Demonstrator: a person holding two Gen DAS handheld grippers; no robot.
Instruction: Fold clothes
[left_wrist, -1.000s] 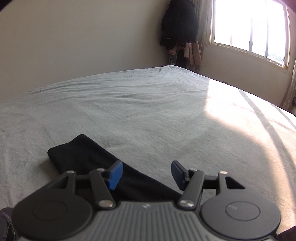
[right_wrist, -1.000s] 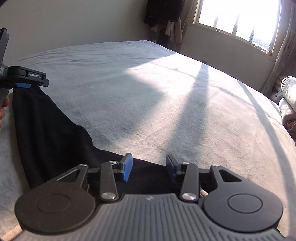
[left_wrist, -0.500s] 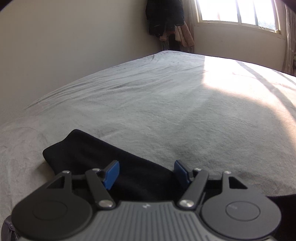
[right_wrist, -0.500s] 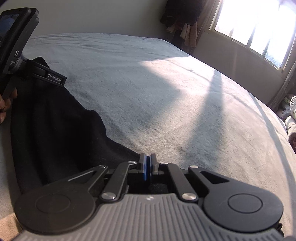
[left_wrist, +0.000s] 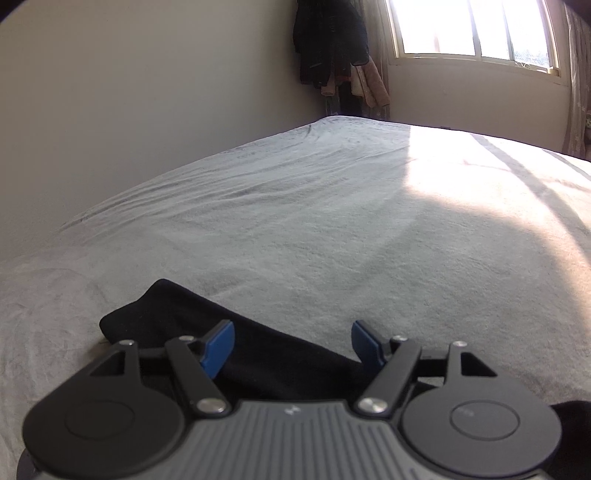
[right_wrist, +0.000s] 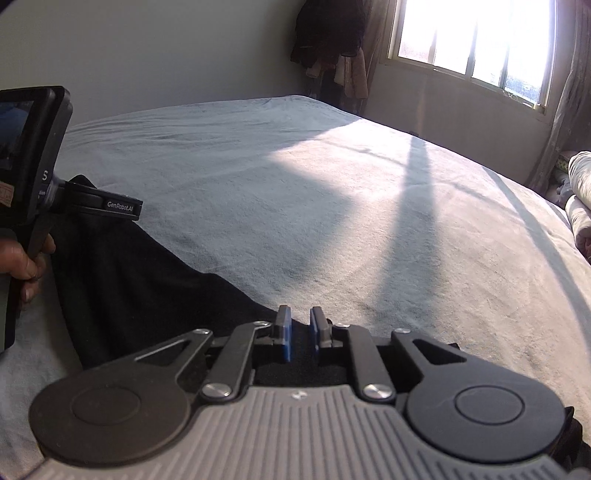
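My left tool (left_wrist: 291, 345) sits nearest me, its blue pads spread wide apart with nothing between them, poised over the near end of the black garment (left_wrist: 177, 317), which lies flat on the bed (left_wrist: 332, 240) and runs from about 10 o'clock back under the tool toward 5 o'clock. My right tool (right_wrist: 300, 334) has its pads drawn close, a narrow gap left between them, and the dark edge of the garment (right_wrist: 147, 280) shows in that gap; I cannot tell whether the pads actually pinch it. From there the garment stretches away toward 10 o'clock, to where my left hand (right_wrist: 22, 258) grips the other tool's handle. Beyond, the grey bed cover spreads out with a bright patch of sun toward 1 o'clock. Farthest off, dark clothes (left_wrist: 328, 40) hang in the corner at 12 o'clock, beside the window (left_wrist: 472, 29).
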